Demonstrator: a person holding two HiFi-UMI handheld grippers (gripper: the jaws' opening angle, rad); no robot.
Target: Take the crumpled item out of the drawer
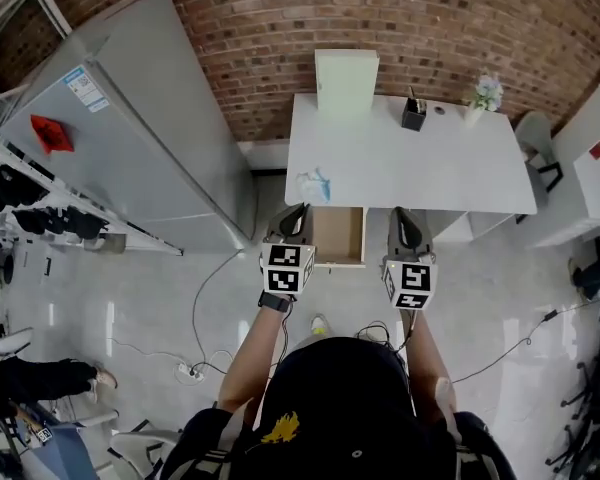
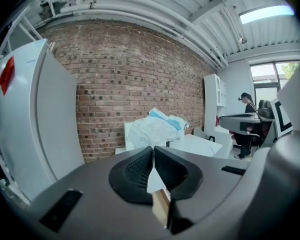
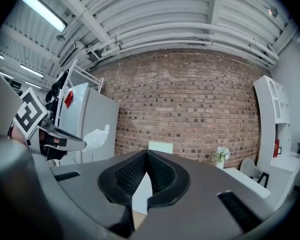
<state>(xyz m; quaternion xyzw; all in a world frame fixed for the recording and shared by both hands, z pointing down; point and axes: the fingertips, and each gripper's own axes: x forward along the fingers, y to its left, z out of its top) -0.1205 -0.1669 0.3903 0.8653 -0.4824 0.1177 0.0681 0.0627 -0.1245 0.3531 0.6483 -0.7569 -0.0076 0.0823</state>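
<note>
Crumpled item (image 1: 314, 184) on desk (image 1: 420, 168); drawer (image 1: 339, 236) open.
</note>
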